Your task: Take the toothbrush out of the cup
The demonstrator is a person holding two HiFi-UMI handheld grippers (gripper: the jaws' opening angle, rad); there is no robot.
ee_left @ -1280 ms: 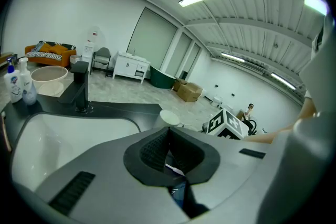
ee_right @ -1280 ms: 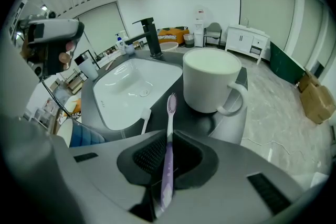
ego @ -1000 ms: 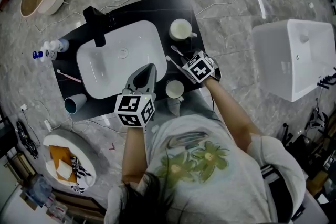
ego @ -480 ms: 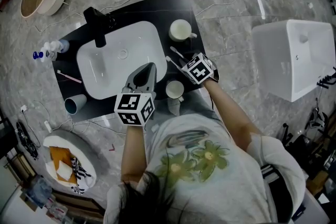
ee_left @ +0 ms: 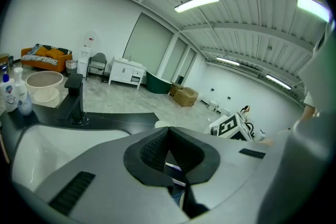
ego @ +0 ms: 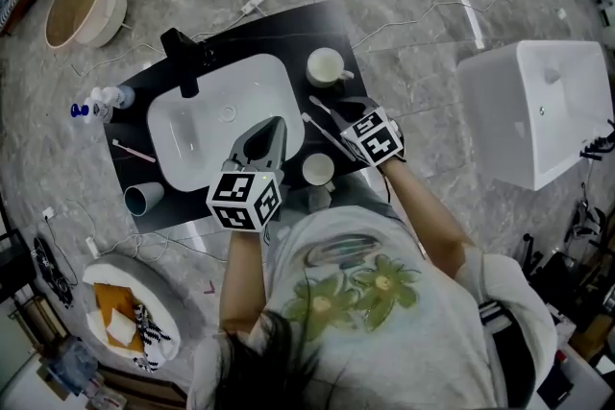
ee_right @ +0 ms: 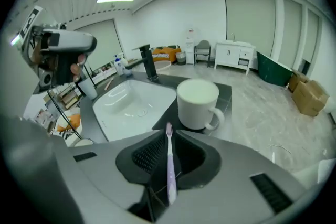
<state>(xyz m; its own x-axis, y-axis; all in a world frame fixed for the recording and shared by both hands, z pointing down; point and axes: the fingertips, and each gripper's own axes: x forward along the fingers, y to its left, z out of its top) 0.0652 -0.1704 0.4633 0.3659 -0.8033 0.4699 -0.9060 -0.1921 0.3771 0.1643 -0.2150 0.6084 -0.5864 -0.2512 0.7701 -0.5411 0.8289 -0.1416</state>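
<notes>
In the right gripper view the right gripper has its jaws closed on a pale lilac toothbrush, which runs straight up the middle between the dark pads. Its brush head sticks out just past the tips and its handle comes back toward the camera. Beyond the tips stands a white mug on the black counter, handle to the right, just beside the white sink basin. A black faucet rises at the far edge of the basin, with a grey cup to the left.

In the left gripper view the left gripper has its jaws pressed together at the tips, with nothing held between them. The basin's rim spreads under it on the left, and the faucet stands beyond it. A pale bowl and some bottles sit farther off on the left. The right gripper's marker cube shows to the right.

In the head view the left gripper hangs over the near rim of the basin, pointing away from the person. The right gripper sits over the counter to the basin's right, aimed toward the mug. A small white cup stands on the counter's near edge between the two grippers — apart from the right gripper's jaws, so the toothbrush is held outside it. A pink toothbrush lies on the counter left of the basin, and the grey cup lies near the counter's front left corner.
</notes>
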